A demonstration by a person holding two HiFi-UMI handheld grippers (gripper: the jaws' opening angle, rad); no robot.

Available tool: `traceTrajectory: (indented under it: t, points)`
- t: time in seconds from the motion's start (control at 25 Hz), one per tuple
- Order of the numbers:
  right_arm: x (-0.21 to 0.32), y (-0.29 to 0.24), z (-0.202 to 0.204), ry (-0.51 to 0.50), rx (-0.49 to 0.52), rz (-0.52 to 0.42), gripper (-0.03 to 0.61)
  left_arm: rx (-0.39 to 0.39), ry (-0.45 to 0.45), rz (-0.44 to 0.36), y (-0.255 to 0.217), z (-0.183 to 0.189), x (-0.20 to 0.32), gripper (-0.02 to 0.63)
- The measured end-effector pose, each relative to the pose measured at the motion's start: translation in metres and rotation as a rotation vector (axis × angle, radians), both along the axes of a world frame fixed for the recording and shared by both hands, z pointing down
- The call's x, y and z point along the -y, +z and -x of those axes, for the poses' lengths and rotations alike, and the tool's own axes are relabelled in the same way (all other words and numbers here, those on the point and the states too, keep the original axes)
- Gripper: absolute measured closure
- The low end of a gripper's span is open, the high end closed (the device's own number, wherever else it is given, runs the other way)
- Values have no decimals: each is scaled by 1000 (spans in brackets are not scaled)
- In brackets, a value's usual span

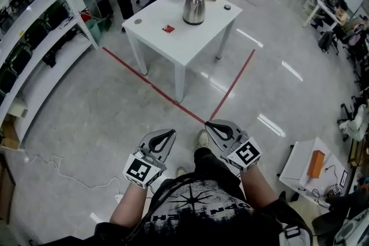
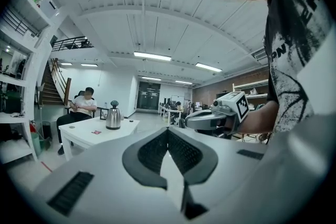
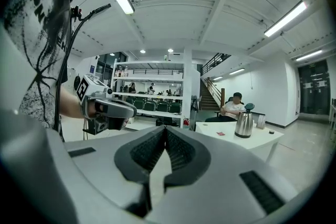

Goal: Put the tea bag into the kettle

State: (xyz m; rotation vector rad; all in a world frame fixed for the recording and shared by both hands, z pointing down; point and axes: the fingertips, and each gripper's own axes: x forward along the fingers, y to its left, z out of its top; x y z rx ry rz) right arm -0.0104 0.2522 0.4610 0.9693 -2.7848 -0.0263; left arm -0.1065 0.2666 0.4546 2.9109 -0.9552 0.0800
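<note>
Left fingers point(image 2: 152, 152) and right fingers point(image 3: 147, 152) clenched, empty; tea bag point(image 1: 168, 28), well off on the surface point(image 1: 173, 46), likely light, limp, tearable; I'd pinch one edge.

Bright overhead strip lights point(image 2: 152, 55), fisheye-dark corners.

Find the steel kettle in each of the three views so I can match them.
Head view: kettle at top centre.
Left gripper view: kettle left of centre, far off.
Right gripper view: kettle right of centre, far off.
Shared landmark: the white table it stands on.
</note>
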Motion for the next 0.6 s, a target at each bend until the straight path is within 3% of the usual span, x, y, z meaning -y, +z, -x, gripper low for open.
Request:
traceTrajectory:
  t: [0.28,0.6]
  points:
    - [60,4,-10,-34,28,1,568,17,-42,5,2,-11,52,606]
    - [152,-13,-35,-94,58,-17,568,57,-117,-14,-18,-31,148,606]
